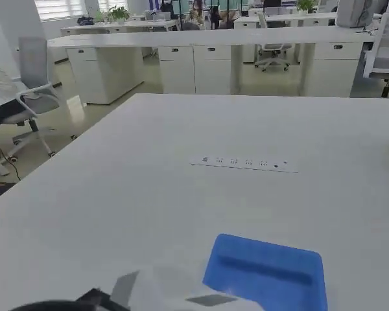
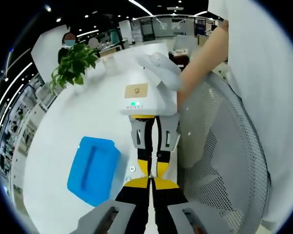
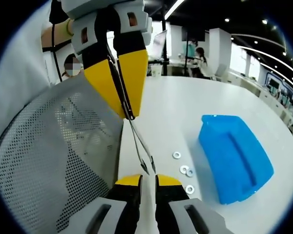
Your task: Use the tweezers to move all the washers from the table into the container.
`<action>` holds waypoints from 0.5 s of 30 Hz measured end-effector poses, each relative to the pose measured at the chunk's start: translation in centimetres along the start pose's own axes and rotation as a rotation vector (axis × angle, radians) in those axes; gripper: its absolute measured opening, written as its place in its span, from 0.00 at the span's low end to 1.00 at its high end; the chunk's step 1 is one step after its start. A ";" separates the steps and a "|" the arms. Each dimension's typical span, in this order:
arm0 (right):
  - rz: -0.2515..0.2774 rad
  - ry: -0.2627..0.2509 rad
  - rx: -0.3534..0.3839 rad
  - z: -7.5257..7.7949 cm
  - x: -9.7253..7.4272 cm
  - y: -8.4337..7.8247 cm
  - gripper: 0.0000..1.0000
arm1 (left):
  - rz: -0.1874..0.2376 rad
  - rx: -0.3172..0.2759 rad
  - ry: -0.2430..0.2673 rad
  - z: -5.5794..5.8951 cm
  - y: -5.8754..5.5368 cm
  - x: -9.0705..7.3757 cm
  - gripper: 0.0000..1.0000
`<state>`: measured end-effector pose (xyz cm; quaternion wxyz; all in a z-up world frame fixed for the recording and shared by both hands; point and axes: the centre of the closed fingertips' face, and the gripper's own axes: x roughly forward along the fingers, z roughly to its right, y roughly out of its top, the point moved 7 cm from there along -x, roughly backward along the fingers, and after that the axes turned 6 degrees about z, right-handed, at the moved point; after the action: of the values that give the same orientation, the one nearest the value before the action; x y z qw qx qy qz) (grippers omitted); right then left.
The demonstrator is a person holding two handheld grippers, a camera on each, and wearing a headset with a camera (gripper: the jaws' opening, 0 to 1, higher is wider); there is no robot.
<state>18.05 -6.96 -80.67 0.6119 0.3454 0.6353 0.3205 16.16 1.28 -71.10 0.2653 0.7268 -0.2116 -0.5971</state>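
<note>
Thin metal tweezers [image 3: 139,141] run between my two grippers, which face each other tip to tip beyond the table's near edge. My left gripper [image 2: 152,183] is shut on their far end, seen between its yellow jaws [image 3: 129,114]. My right gripper [image 3: 149,179] is shut on the near end, and it faces the left one [image 2: 153,165]. Several small metal washers [image 3: 184,169] lie on the white table beside the blue container [image 3: 234,158]. One washer [image 2: 132,168] lies beside the container [image 2: 93,168]. The container [image 1: 266,272] sits at the table's near edge.
A grey mesh chair back [image 3: 53,146] stands close beside both grippers [image 2: 224,161]. A flush power strip [image 1: 243,163] sits mid-table. A potted plant [image 2: 73,63] stands at the table's far end. Office desks and chairs [image 1: 32,97] lie beyond.
</note>
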 end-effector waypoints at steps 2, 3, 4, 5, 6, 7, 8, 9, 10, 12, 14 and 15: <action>0.018 -0.015 0.019 0.3 -0.1 0.1 0.08 | -0.004 0.011 -0.006 -0.6 0.2 0.0 0.00; 0.021 -0.019 0.025 0.4 -0.1 0.1 0.09 | -0.007 0.014 -0.009 -0.8 0.2 0.0 0.00; 0.025 -0.028 0.029 0.5 -0.1 0.1 0.10 | -0.014 0.019 -0.012 -1.2 0.1 0.0 0.00; 0.027 -0.032 0.029 0.6 -0.2 0.1 0.11 | -0.016 0.022 -0.015 -1.4 0.1 0.0 0.00; 0.034 -0.042 0.030 0.6 -0.3 0.2 0.13 | -0.019 0.026 -0.021 -1.6 0.0 0.0 0.00; 0.040 -0.053 0.031 0.8 -0.3 0.2 0.15 | -0.020 0.029 -0.027 -1.8 0.0 0.0 0.00; 0.044 -0.058 0.032 0.8 -0.4 0.3 0.16 | -0.017 0.032 -0.035 -1.9 0.0 0.0 0.00; 0.049 -0.063 0.034 0.9 -0.4 0.3 0.19 | -0.013 0.035 -0.041 -2.0 0.1 0.0 0.00; 0.061 -0.070 0.035 1.0 -0.4 0.5 0.20 | -0.007 0.035 -0.048 -2.2 0.2 -0.1 0.00; 0.084 -0.072 0.040 1.3 -0.4 0.9 0.21 | 0.016 0.035 -0.065 -2.4 0.6 -0.1 0.00; 0.105 -0.074 0.047 1.4 -0.2 1.3 0.20 | 0.045 0.017 -0.088 -2.5 0.8 0.0 0.00; 0.110 -0.073 0.049 1.5 -0.2 1.4 0.20 | 0.053 0.011 -0.095 -2.6 0.9 0.1 0.00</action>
<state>19.59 -6.33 -79.47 0.6075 0.4060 0.6003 0.3251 18.70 0.88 -70.20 0.2668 0.6932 -0.2464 -0.6225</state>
